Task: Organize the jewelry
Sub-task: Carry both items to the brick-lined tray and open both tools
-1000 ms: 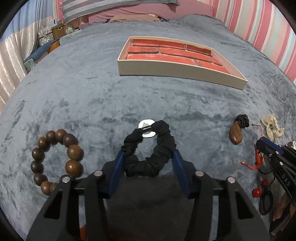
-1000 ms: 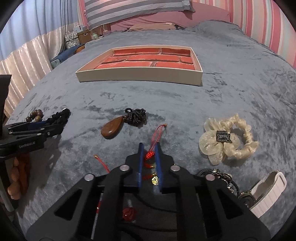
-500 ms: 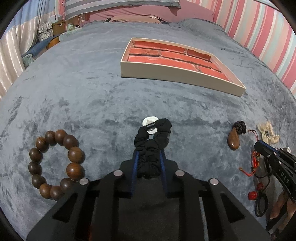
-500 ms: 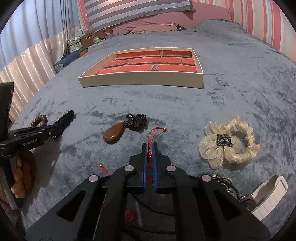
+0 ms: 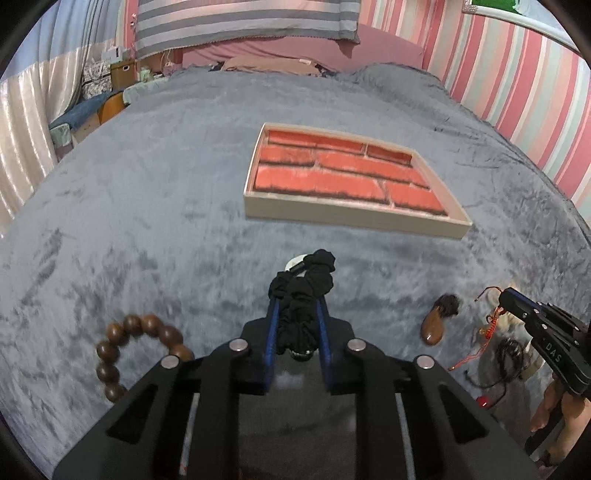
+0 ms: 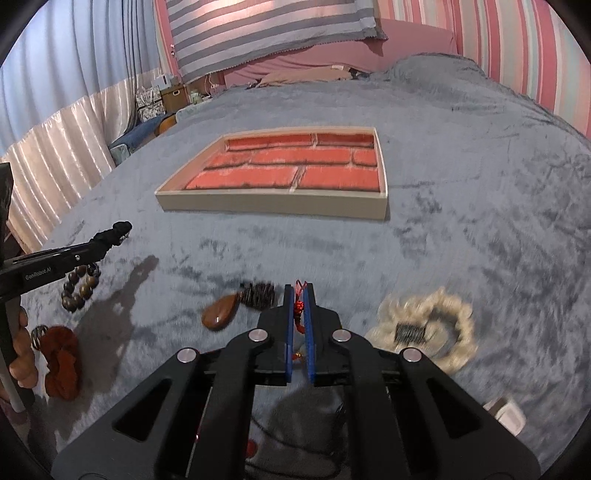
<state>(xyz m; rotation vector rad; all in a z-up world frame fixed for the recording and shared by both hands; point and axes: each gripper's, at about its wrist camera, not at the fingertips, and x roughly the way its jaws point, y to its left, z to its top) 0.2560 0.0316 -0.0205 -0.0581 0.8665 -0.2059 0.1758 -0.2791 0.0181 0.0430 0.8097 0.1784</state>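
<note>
Nearest in the left wrist view, the left gripper (image 5: 297, 310) has its jaws drawn narrow and clamped on a black fabric scrunchie (image 5: 301, 295), bunched into a crumpled column between the blue pads; a pale round tag at its far tip is half hidden behind the cloth. Left of it a bracelet of round brown wooden beads (image 5: 125, 350) lies on the grey plush blanket of the bed (image 5: 147, 221), its near part cut off by the gripper body. In the right wrist view the right gripper (image 6: 299, 306) has its jaws almost fully together, pinching a thin red knotted cord (image 6: 300, 308) whose lower length disappears under the gripper. Just left of its tips lies a smooth brown teardrop pendant (image 6: 219, 315) with a dark knotted cord bundle, blurred. To the right sits a cream ruffled scrunchie (image 6: 436, 332) with a dark label, too smeared to read. A white object at the lower right edge is cut off and unclear. At the near left a rust-coloured scrunchie (image 6: 61, 365) lies beside the person's fingers on the left handle. Farther off, centred on the bed, stands the shallow cream tray (image 6: 273, 201) with compartments lined in red velvet. Beyond it are a striped pillow (image 6: 266, 33) and pink striped wall.
</note>
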